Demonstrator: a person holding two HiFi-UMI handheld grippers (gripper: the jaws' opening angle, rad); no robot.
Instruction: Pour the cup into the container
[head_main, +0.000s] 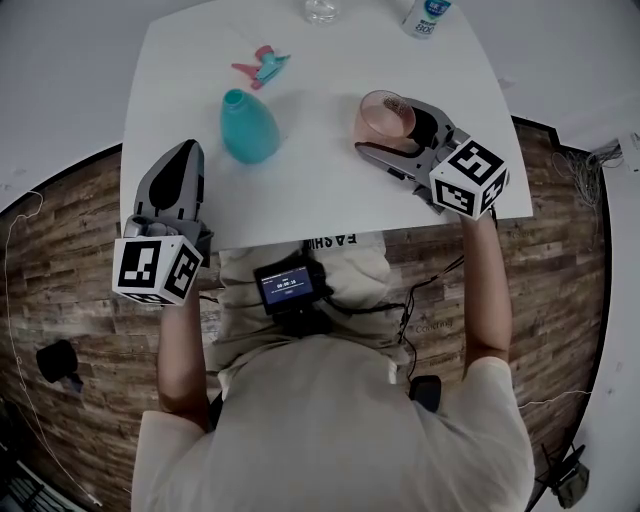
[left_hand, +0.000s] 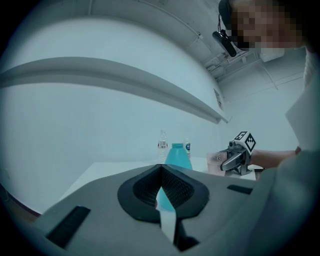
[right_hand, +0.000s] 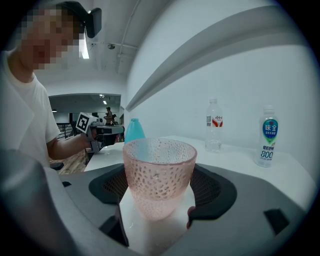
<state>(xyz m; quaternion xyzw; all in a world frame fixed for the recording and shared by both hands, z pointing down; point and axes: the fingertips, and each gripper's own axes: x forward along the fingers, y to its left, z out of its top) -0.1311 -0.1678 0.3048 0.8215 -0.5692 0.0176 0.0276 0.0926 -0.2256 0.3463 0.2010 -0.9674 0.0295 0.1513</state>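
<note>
1. right gripper (right_hand: 159, 202): jaws spread wide and clamped on a pink, dimpled, translucent glass cup (right_hand: 159, 175), one black pad against each side of its lower wall.
2. cup upright, mouth up, over the near right part of the white rectangular table (head_main: 320, 205); contact between its base and the tabletop not determinable.
3. left gripper (left_hand: 161, 174): jaws closed tip to tip, only a thin wedge of gap below the tips, nothing gripped.
4. left gripper placed over the near left edge of the table, pointing across it, touching nothing on it.
5. teal, bottle-shaped plastic container (head_main: 248, 127) with a narrow neck, standing upright on the table between the two grippers, nearer the left one, touched by neither.
6. cup well apart from the container, to its right in the head view.
7. beyond the container: small pink-and-teal plastic piece (head_main: 262, 66), lying flat on the tabletop.
8. at the far edge of the table: clear plastic water bottle (right_hand: 214, 125) and white bottle with a blue-green label (right_hand: 268, 135), both upright and apart from each other.
9. dark wood-plank floor (head_main: 80, 230) around the table.
10. person in a pale t-shirt at the near edge, black device with a small lit screen (head_main: 288, 287) at the chest.
</note>
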